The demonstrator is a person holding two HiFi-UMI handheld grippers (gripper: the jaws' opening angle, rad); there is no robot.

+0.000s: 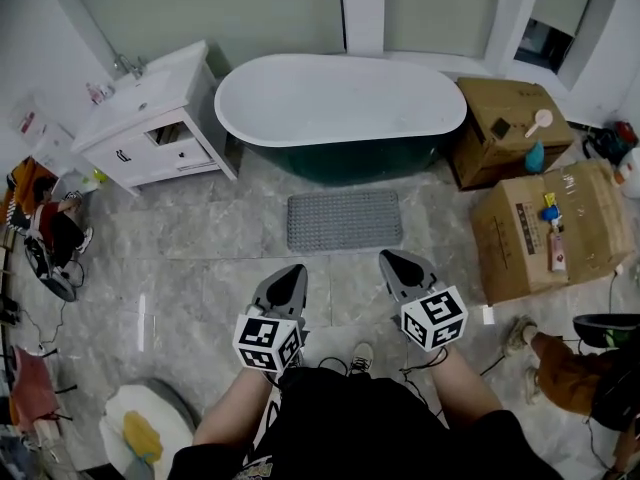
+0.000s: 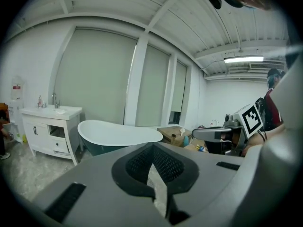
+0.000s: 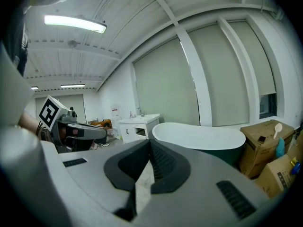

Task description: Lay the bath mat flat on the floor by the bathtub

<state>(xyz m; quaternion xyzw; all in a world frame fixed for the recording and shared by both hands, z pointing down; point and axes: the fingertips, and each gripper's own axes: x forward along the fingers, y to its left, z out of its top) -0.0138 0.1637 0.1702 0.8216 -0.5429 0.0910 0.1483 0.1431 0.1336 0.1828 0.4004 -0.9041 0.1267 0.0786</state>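
Note:
A grey textured bath mat (image 1: 344, 220) lies flat on the marble floor, directly in front of the white and dark green bathtub (image 1: 340, 103). My left gripper (image 1: 292, 273) and right gripper (image 1: 392, 260) hover side by side a little short of the mat's near edge. Both are shut and hold nothing. The left gripper view looks over its closed jaws (image 2: 152, 148) at the bathtub (image 2: 118, 134). The right gripper view, over its own closed jaws (image 3: 150, 143), also takes in the tub (image 3: 199, 136). Neither gripper view shows the mat.
A white vanity with sink (image 1: 150, 118) stands left of the tub. Two cardboard boxes (image 1: 510, 118) (image 1: 550, 228) with small items on top sit to the right. Another person's legs (image 1: 560, 363) show at the right edge. A white round fixture (image 1: 140, 423) is at lower left, with clutter along the left wall.

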